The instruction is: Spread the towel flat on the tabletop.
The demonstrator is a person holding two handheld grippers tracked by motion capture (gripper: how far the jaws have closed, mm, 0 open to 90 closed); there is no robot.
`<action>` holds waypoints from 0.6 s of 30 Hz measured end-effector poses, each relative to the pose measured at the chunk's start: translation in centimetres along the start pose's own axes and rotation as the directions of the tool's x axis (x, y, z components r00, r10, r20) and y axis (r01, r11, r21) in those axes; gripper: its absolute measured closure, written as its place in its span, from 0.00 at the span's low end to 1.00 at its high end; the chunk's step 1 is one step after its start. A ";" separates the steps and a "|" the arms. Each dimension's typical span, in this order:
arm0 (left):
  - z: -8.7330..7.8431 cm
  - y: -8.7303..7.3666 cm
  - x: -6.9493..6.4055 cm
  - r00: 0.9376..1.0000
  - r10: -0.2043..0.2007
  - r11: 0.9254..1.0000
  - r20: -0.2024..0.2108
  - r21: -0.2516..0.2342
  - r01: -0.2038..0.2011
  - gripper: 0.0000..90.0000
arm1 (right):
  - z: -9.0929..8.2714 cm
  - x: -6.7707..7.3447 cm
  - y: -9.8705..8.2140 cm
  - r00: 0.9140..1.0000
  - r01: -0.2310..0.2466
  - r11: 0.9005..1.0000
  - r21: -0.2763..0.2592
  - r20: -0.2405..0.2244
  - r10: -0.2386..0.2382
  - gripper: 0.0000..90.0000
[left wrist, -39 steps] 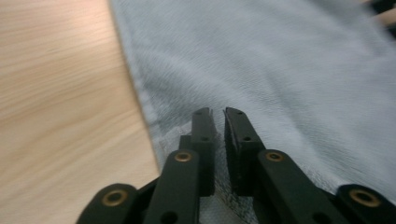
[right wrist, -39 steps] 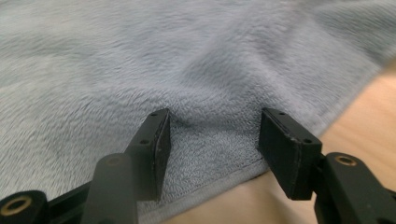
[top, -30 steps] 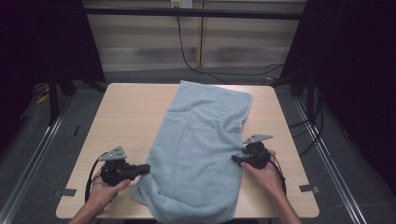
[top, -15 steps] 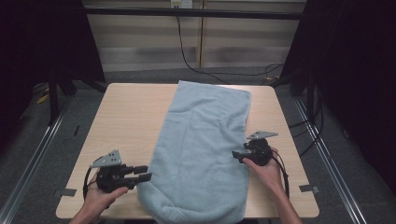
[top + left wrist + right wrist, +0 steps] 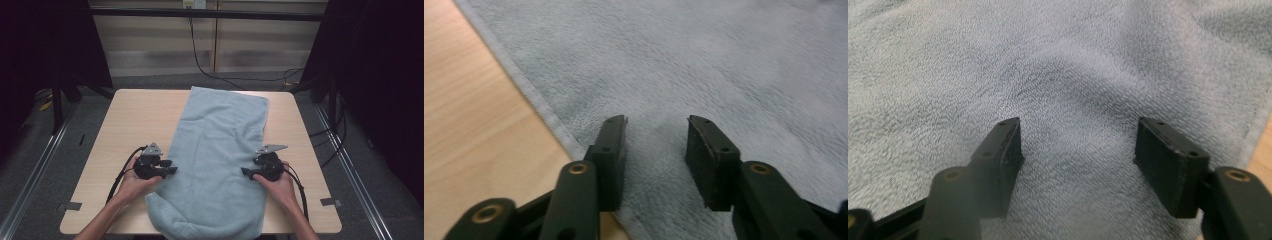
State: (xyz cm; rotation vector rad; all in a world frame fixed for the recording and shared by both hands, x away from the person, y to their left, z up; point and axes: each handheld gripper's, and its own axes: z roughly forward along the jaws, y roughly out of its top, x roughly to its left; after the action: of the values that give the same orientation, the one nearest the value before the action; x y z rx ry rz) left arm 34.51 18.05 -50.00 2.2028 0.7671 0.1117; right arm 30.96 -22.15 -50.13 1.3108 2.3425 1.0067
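Observation:
A light blue towel (image 5: pixel 220 150) lies lengthwise down the middle of the wooden table (image 5: pixel 130 125), its near end hanging over the front edge. My left gripper (image 5: pixel 172 170) is at the towel's left hem, open, its jaws having just opened. In the left gripper view the left gripper (image 5: pixel 656 120) hovers over the towel (image 5: pixel 724 65) just inside the hem, with nothing pinched. My right gripper (image 5: pixel 245 171) is over the towel's right side, open, its jaws still widening. The right gripper view has the right gripper (image 5: pixel 1078 122) above flat towel (image 5: pixel 1048 60).
Bare wood (image 5: pixel 469 125) lies left of the towel's hem. Black cables trail from both grippers toward the table's front. Dark curtains and metal frame legs (image 5: pixel 57 100) stand around the table, and a cable (image 5: pixel 200 60) runs over the floor behind it.
The left gripper has let go of the towel's near left corner, opened, and moved forward and right to the hem. The towel's near end has settled flatter. The right hand has hardly moved.

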 end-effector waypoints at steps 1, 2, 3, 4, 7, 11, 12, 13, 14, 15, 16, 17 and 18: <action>-0.2 -0.1 -0.2 1.000 0.003 1.000 -0.013 0.012 -0.003 0.65 | 0.1 0.1 0.0 1.000 -0.003 1.000 -0.001 0.003 0.003 0.36; -0.5 -0.6 -0.5 1.000 0.014 1.000 -0.022 0.002 -0.014 0.65 | 0.1 0.3 0.0 1.000 -0.006 1.000 -0.003 0.009 0.006 0.35; -0.7 -0.9 -0.6 1.000 0.023 1.000 -0.021 -0.007 -0.024 0.65 | 0.2 0.5 -0.1 1.000 0.000 1.000 -0.010 0.009 0.000 0.34; -1.0 -1.4 -0.8 0.999 0.025 1.000 -0.023 -0.016 -0.026 0.65 | 0.3 0.6 -0.1 1.000 0.008 1.000 -0.010 0.010 -0.008 0.34; -2.0 -2.4 -1.4 1.000 0.013 1.000 -0.012 -0.012 -0.013 0.65 | 0.3 1.2 -0.2 1.000 0.007 1.000 -0.016 -0.003 -0.007 0.33; -3.4 -4.0 -2.8 1.000 0.022 1.000 -0.012 -0.012 -0.022 0.62 | 0.3 2.4 -0.5 0.999 0.025 0.999 -0.027 -0.038 -0.026 0.32; -3.7 -4.4 -3.2 1.000 0.021 1.000 -0.006 -0.020 -0.021 0.61 | 0.2 2.7 -0.5 0.999 0.028 0.999 -0.022 -0.042 -0.029 0.32; -4.0 -4.7 -3.5 1.000 0.014 1.000 -0.001 -0.015 -0.014 0.60 | 0.1 3.0 -0.6 0.998 0.034 0.999 -0.017 -0.050 -0.035 0.32; -4.3 -4.9 -3.8 1.000 0.007 1.000 0.005 -0.008 -0.007 0.60 | 0.1 3.3 -0.7 0.998 0.042 0.999 -0.016 -0.051 -0.043 0.32; -4.6 -5.2 -4.0 1.000 0.005 1.000 0.017 -0.005 -0.005 0.60 | 0.0 3.5 -0.8 0.997 0.048 0.999 -0.018 -0.054 -0.049 0.32; -4.8 -5.5 -4.3 1.000 -0.005 1.000 0.021 -0.010 0.005 0.59 | -0.2 3.8 -1.0 0.997 0.053 0.998 -0.019 -0.058 -0.054 0.32; -5.1 -5.9 -4.4 0.999 -0.022 1.000 0.038 -0.015 0.023 0.59 | -0.3 4.1 -1.3 0.996 0.065 0.998 -0.028 -0.059 -0.066 0.32; -5.3 -6.1 -4.5 0.998 -0.039 0.999 0.057 -0.012 0.039 0.59 | -0.5 4.4 -1.6 0.995 0.078 0.997 -0.027 -0.056 -0.080 0.32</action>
State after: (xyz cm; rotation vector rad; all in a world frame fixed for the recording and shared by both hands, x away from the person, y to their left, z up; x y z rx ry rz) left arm 26.20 22.13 -49.90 2.1681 0.7750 0.0339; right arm 27.27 -19.27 -50.45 1.1854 2.3956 1.0578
